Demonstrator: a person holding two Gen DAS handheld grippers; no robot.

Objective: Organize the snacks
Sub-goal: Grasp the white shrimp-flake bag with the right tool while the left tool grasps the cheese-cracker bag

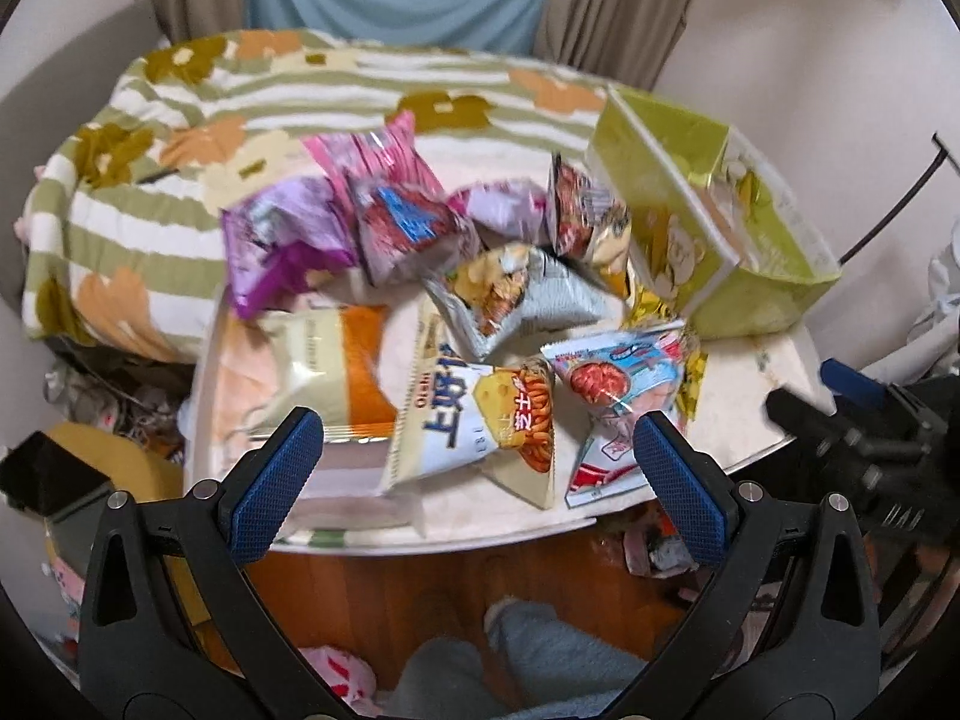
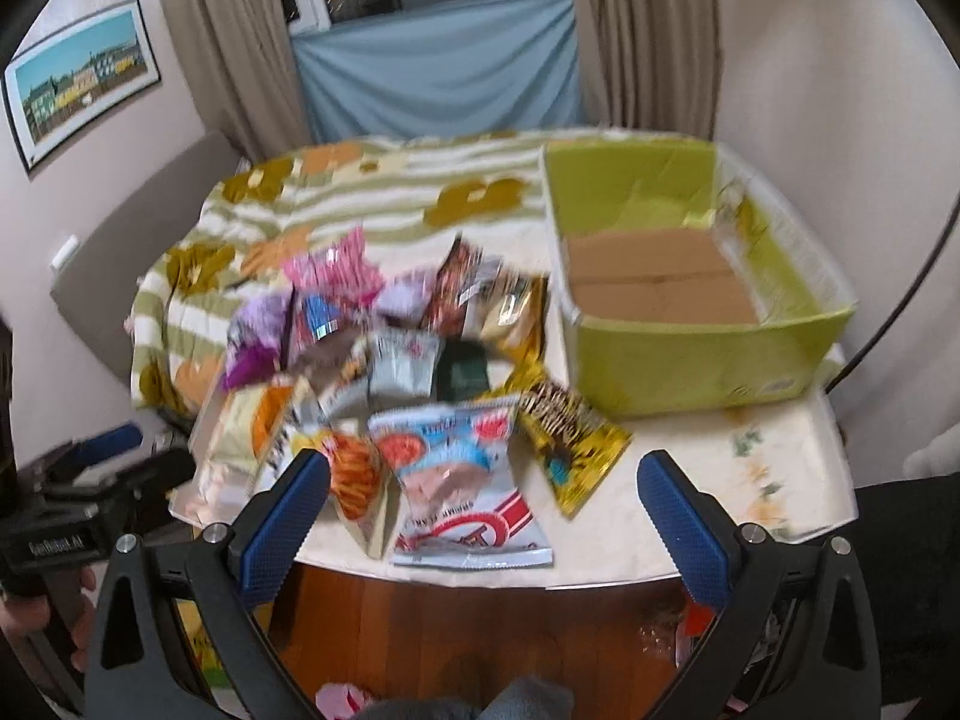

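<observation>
Right wrist cam shows the green box [image 2: 708, 354] sitting empty, just bare cardboard floor, w/ the snack pile [image 2: 408, 372] heaped just left of it on the table [image 2: 750, 468]. So imo nothing's been sorted yet, this is the very start: picking a 1st packet. Right gripper [image 2: 483, 498] hangs short of the table edge, fingers spread wide, holding nothing. Left gripper [image 1: 477, 459] is same deal, wide open and empty. Closest grab for the right one looks like the red and blue packet [image 2: 462, 480], lying flat left of the box at the pile's near edge. Next move prob needs a reach fwd, pinch on its crinkly edge, then carry right over the box wall. Frames are blurry btw, so labels are hard to read.
</observation>
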